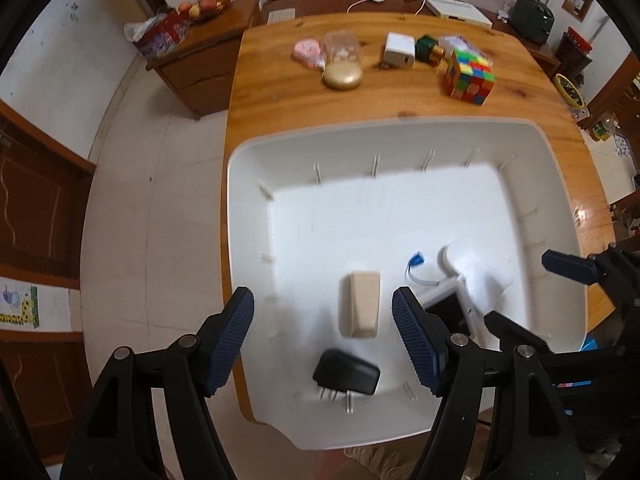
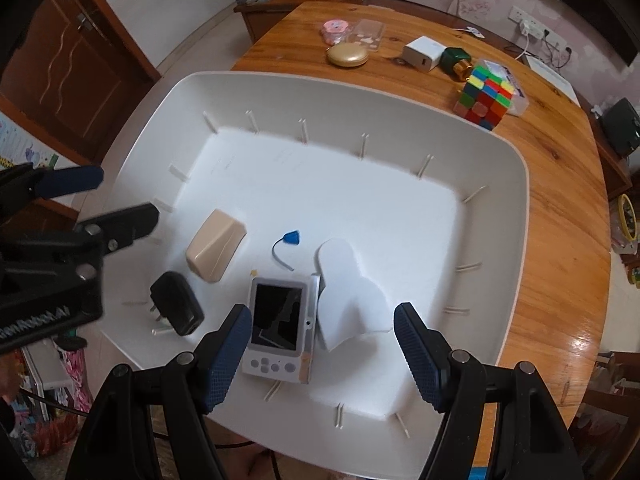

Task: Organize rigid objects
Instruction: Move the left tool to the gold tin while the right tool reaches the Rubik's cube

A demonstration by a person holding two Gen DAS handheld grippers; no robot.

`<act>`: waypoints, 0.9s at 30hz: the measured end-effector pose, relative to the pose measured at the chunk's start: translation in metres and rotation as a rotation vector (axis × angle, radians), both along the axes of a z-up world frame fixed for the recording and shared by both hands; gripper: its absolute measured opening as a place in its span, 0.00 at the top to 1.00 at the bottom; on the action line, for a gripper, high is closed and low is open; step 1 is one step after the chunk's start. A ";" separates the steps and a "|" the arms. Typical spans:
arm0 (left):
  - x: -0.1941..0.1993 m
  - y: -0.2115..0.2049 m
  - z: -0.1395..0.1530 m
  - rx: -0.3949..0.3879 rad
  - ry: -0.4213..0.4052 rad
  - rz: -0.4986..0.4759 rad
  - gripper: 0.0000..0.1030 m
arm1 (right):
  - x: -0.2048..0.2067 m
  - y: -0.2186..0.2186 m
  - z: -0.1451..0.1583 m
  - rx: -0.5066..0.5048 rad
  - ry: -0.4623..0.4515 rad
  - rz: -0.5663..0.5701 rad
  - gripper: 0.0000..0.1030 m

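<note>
A big white tray (image 2: 516,184) sat on the wooden table (image 2: 560,240), and part of the tidying looked done. Four things already lay inside it: a beige box (image 2: 216,246), a black plug charger (image 2: 176,308), a small white camera with a dark screen (image 2: 278,326) and a white foam shape (image 2: 352,292). A little blue tag on a cord (image 2: 290,238) lay there too.

More things were waiting on the table past the tray's far edge, so I think about half the job was left. There was a colourful puzzle cube (image 1: 470,76), a white charger block (image 1: 399,51), a green bottle with a gold cap (image 1: 428,49), a gold round case (image 1: 343,76), a clear jar (image 1: 343,50) and a pink thing (image 1: 307,50).

The left gripper (image 1: 323,340) hung over the tray with its jaws wide apart and nothing in them. The beige box lay right under the gap, not touched. The right gripper (image 2: 323,354) was wide and empty as well, above the camera and the foam shape. The things on the table were well away from both grippers.
</note>
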State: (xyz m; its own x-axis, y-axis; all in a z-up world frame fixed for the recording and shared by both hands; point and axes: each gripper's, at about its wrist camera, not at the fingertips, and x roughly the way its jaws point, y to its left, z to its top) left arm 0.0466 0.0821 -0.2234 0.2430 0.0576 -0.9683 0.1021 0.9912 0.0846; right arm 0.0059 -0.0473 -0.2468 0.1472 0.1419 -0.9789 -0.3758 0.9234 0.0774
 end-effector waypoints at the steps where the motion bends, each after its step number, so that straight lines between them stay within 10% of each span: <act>1: 0.004 -0.001 0.004 0.001 -0.007 -0.003 0.27 | 0.003 -0.002 0.001 0.001 -0.002 -0.008 0.28; 16: 0.134 0.003 0.084 -0.039 -0.126 -0.058 0.27 | 0.098 -0.039 0.061 0.048 -0.065 -0.166 0.28; 27: 0.237 0.001 0.059 -0.132 -0.046 -0.007 0.27 | 0.213 -0.082 0.097 0.067 -0.114 -0.357 0.28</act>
State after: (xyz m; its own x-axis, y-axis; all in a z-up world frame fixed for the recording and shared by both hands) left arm 0.2838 0.0827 -0.1647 0.2871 -0.0714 -0.9552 0.1083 0.9932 -0.0416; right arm 0.2186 -0.1293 -0.1501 0.3059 0.1255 -0.9437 -0.0411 0.9921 0.1186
